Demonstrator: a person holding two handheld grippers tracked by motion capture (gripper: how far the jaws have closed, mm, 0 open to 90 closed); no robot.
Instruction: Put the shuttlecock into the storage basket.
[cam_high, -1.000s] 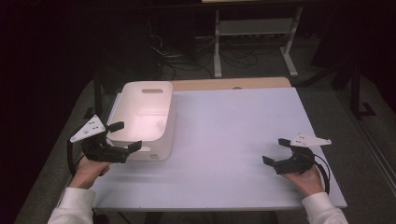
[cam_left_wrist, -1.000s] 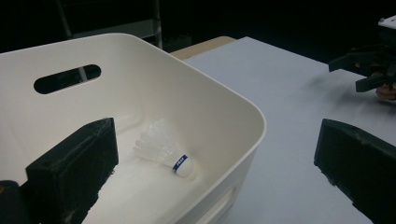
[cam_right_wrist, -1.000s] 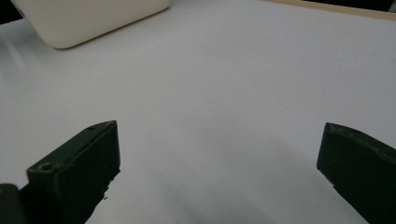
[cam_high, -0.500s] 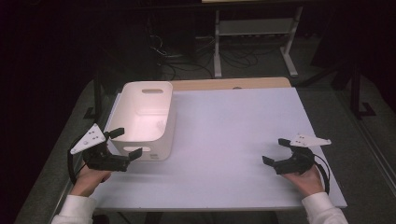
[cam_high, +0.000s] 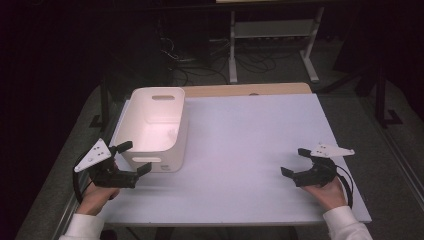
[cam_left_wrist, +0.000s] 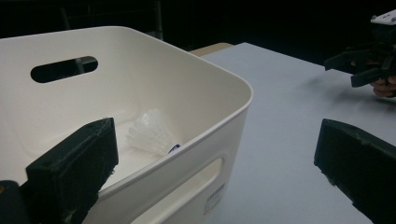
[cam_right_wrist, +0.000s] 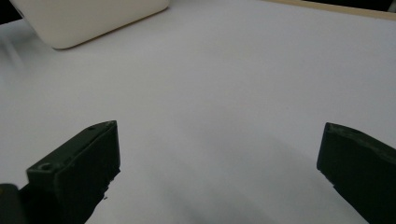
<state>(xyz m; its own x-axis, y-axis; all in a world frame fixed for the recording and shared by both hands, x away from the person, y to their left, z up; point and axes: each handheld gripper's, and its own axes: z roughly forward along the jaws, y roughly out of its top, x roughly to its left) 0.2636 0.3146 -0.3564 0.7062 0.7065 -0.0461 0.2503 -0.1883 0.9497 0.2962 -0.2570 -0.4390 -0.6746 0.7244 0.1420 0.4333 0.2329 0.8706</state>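
In the high view, a white rectangular plastic bin with slot handles (cam_high: 156, 127) stands on the left part of the pale lavender-white tabletop (cam_high: 240, 145), its long side running away from the person; the left gripper (cam_high: 131, 157) sits at the bin's near end, jaws spread wide, one jaw by the near left corner and the other just in front of the near wall, neither clearly touching it; the hand (cam_high: 95, 197) behind it rests at the table's front left edge; the right gripper (cam_high: 296, 162) lies well apart from the bin, near the front right of the table, jaws also wide and holding nothing, a white sleeve (cam_high: 345, 224) showing at the wrist.

In the left gripper view, the two black jaws stand far apart, one over the bin's inside and the other over the bare table beside it; the bin's rounded near corner (cam_left_wrist: 233, 100) sits between them; a white feathered shuttlecock (cam_left_wrist: 150, 134) lies on its side on the bin's floor, near the closest wall; the right gripper (cam_left_wrist: 348, 69) shows far off at the upper right.

In the right gripper view, the jaws stand wide over the bare tabletop (cam_right_wrist: 224, 88); the bin's lower corner (cam_right_wrist: 93, 18) appears at the upper left, well apart.
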